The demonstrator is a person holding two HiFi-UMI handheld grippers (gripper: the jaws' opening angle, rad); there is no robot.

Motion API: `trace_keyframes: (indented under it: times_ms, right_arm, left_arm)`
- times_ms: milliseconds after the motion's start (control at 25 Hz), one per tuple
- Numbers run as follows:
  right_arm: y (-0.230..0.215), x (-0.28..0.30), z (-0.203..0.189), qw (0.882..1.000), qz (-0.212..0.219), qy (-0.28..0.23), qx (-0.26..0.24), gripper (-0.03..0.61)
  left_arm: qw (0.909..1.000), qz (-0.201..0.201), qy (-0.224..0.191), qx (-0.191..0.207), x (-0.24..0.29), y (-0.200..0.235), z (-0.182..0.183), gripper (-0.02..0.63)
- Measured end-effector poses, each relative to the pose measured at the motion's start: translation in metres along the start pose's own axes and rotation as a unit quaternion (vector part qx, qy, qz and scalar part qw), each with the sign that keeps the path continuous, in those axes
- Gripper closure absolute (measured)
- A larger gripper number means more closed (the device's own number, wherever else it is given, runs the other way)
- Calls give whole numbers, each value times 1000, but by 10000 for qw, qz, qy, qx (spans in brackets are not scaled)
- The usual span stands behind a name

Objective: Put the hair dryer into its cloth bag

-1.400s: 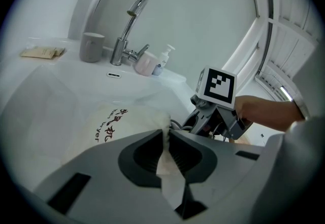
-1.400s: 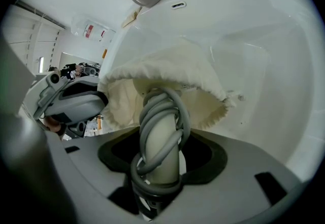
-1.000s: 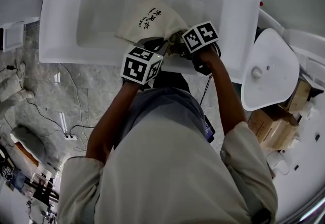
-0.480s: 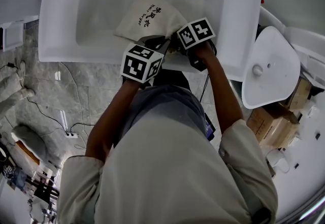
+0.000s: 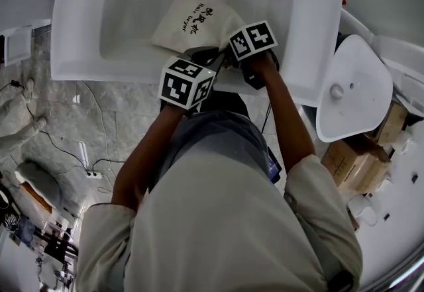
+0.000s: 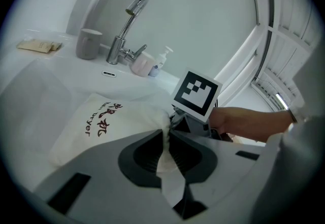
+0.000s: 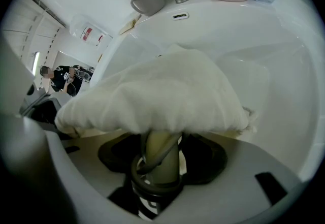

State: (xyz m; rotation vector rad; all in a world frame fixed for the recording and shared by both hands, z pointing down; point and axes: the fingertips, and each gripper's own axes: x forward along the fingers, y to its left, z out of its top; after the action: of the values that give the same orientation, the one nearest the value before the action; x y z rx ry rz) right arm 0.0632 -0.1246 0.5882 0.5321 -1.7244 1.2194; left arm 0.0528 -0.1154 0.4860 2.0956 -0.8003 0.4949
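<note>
Since the earlier frame, the right tongs (image 7: 162, 141) have shifted a little toward the cloth bag (image 5: 191, 19), and their marker cube (image 5: 252, 40) now sits closer to the bag's mouth; the left tongs (image 6: 166, 135) have kept their place. The left tongs are closed on a gathered fold of the bag's rim, holding one side of the mouth up at the near edge of the sink (image 5: 83, 39), while the rest of the bag lies in the basin. The right tongs grip the cream handle of the hair dryer (image 7: 167, 167), jaws well apart to span it. The dryer's head is already hidden under the fabric; the handle and a dark loop of cord (image 7: 155, 186) around it remain outside. Judged from this, insertion is partly done. The mouth is held at one point only, so the loose side can fold under the dryer and block further travel. A push against bunched fabric can drag the whole bag across the smooth basin instead of seating the dryer. The fold in the left tongs is thin and can pull free under that load. The handle is round and smooth and may twist or slide in the grip. The cord loop can catch on the rim and stay outside the bag.
</note>
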Motion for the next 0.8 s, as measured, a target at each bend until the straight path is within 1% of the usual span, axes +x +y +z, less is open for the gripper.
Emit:
trace_keyframes:
  times_ms: [400, 600, 800]
  right_arm:
    - [-1, 7, 13, 9993, -15, -373, -98, 333]
    - [-4, 12, 19, 9984, -71, -553, -71, 333]
    - [-7, 18, 23, 9978, -9, -657, -122, 333]
  left_arm:
    - [9996, -78, -134, -243, -3, 0, 6, 569]
    - [9995, -75, -162, -268, -5, 0, 8, 569]
    - [9992, -89, -171, -345, -4, 2, 7, 569]
